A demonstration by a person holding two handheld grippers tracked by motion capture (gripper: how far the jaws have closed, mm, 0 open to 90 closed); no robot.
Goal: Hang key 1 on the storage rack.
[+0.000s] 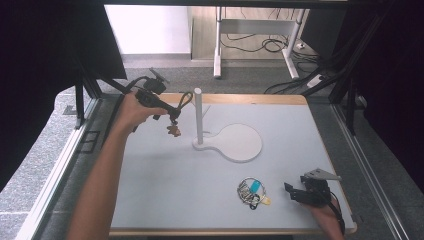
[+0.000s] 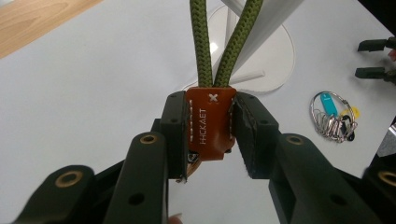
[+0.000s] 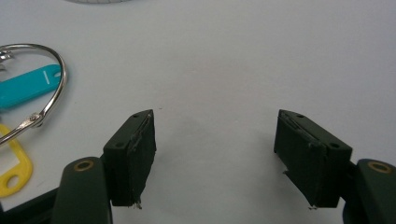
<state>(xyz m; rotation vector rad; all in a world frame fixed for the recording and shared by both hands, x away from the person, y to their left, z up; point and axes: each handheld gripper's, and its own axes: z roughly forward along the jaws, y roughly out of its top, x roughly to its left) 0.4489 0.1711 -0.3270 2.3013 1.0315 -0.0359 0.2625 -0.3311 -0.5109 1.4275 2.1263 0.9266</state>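
White table (image 1: 165, 190) — left gripper (image 2: 211, 126) pinches orange tag (image 2: 210, 123) reading "HICKAET"; right gripper (image 3: 215, 154) spread wide — nothing between

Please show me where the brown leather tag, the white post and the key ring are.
brown leather tag (image 2: 210, 122): left gripper view, its lettered face.
white post (image 1: 198, 117): high view, middle of the shaft.
key ring (image 1: 251, 191): high view, the teal tag.

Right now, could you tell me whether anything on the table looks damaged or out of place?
Nothing stands out. The white peg stand is upright, the metal ring of keys and tags lies flat, and the orange leather tab sits squarely in the left tool.
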